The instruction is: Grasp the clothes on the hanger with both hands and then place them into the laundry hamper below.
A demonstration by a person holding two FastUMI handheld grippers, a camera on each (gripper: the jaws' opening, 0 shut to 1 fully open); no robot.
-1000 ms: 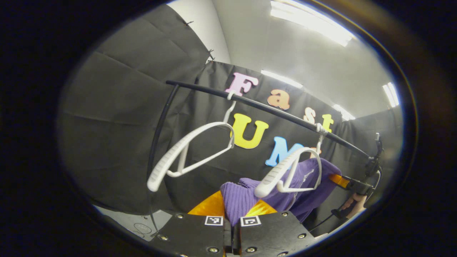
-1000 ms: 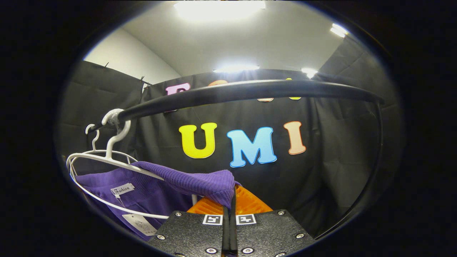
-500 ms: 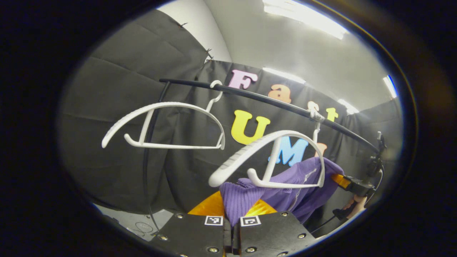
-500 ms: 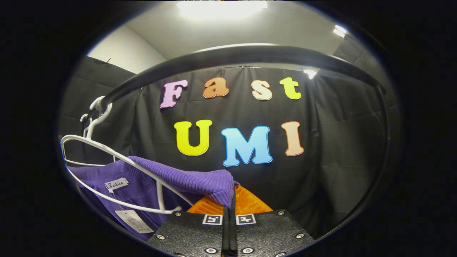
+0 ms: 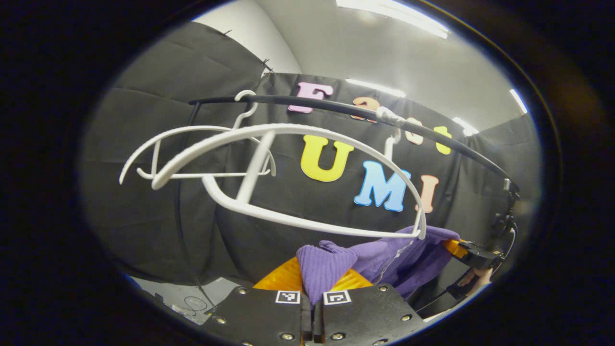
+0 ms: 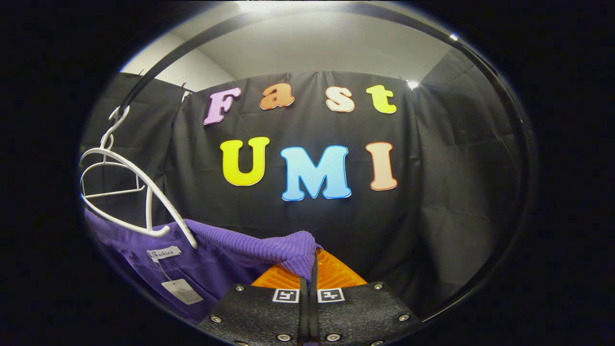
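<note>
Two grippers hold one purple knit garment [image 5: 384, 262] between them, stretched lengthwise from the left gripper [image 5: 312, 295] across to the right gripper [image 5: 473, 252]. In the left gripper view its jaws are clenched on a ribbed end of the cloth. In the right gripper view the right gripper's jaws pinch the other ribbed edge. The garment hangs just below the nearer white hanger [image 5: 288, 178], under the black rail [image 5: 336, 108].

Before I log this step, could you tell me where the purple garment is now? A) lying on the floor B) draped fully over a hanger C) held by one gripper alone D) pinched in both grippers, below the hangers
D: the purple garment is clamped in the left gripper and the right gripper, below the white hangers.
</note>
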